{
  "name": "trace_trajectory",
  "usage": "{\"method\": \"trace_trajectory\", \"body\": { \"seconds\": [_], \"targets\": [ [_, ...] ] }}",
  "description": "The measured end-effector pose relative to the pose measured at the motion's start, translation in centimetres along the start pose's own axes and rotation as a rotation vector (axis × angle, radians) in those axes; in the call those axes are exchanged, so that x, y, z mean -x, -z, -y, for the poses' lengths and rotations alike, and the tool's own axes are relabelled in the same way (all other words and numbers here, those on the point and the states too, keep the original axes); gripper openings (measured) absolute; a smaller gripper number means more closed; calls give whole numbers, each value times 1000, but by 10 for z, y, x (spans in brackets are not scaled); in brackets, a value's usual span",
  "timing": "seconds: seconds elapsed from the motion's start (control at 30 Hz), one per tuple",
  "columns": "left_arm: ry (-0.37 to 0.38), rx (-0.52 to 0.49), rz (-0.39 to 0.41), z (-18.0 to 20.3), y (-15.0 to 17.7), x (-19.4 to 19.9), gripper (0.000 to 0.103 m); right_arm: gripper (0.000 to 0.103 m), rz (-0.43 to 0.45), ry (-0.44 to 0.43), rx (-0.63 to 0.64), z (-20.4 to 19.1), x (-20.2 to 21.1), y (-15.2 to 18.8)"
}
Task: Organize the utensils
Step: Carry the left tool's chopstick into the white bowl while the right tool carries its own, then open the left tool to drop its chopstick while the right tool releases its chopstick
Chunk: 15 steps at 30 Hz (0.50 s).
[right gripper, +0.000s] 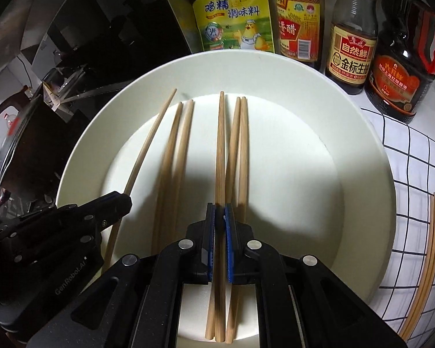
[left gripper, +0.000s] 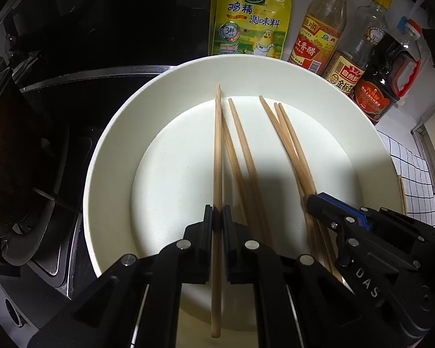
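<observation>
Left wrist view: the stove point(left gripper: 58, 92) is lying mostly in darkness. The left gripper point(left gripper: 217, 220) is clenching one chopstick point(left gripper: 217, 150) over the white plate point(left gripper: 116, 133).

Right wrist view: bottle tops are getting cut off — the checked surface point(right gripper: 414, 174) is carrying spare chopsticks point(right gripper: 432, 246). The right gripper point(right gripper: 219, 217) is clamping another chopstick point(right gripper: 220, 145) above the plate.

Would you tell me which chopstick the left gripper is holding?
The left gripper clamps the leftmost chopstick, lifted above the plate; the others lie flat.
</observation>
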<state>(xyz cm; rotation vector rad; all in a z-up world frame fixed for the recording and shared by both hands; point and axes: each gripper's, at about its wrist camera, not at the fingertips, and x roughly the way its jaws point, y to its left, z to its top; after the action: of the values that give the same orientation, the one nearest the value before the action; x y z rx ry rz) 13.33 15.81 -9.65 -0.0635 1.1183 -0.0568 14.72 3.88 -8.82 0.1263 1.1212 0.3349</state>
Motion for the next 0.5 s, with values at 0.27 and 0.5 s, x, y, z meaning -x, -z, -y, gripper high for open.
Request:
{"method": "trace_trajectory", "body": {
  "seconds": [0.27,0.5],
  "targets": [
    [5,31,-10,-8,-3,1,9,14,16,16,-12,2,5,2],
    [-30,87,34,-20,-5,15,53,26,58,14,-17,4,20,3]
  ]
}}
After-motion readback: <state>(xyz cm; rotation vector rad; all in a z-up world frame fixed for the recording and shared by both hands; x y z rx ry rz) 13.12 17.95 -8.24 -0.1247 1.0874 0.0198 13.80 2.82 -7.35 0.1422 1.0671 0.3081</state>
